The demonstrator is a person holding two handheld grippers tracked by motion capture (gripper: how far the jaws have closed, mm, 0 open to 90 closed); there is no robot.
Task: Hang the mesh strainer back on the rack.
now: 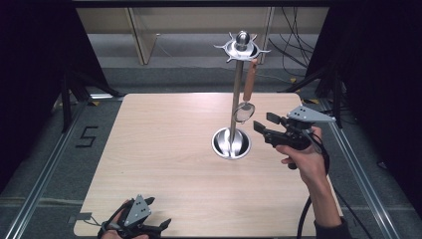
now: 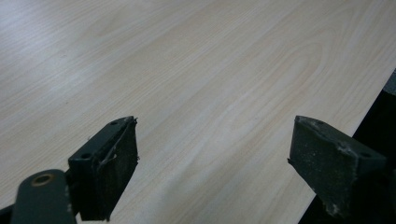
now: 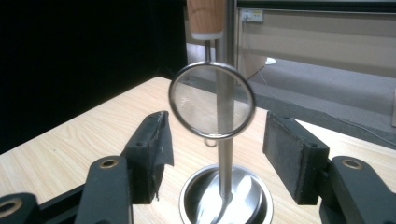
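Observation:
A metal stand (image 1: 235, 94) rises from a round bowl-shaped base (image 1: 231, 143) on the wooden table (image 1: 164, 149), with a crown of hooks (image 1: 242, 47) at its top. A small mesh strainer (image 1: 244, 112) with a wooden handle (image 1: 249, 79) hangs from one hook. My right gripper (image 1: 262, 122) stands open just right of the strainer, pointing at it. In the right gripper view the strainer (image 3: 196, 100) hangs ahead of the right gripper (image 3: 217, 154), untouched by either jaw. My left gripper (image 1: 158, 211) rests open at the table's front left, with bare wood between its jaws (image 2: 215, 154).
The stand's base (image 3: 252, 186) sits right of the table's centre. Metal rails run along the floor on both sides of the table. Dark curtains hang left and right. Cables lie on the floor at the back right. The table's right edge (image 2: 369, 116) lies near the left gripper.

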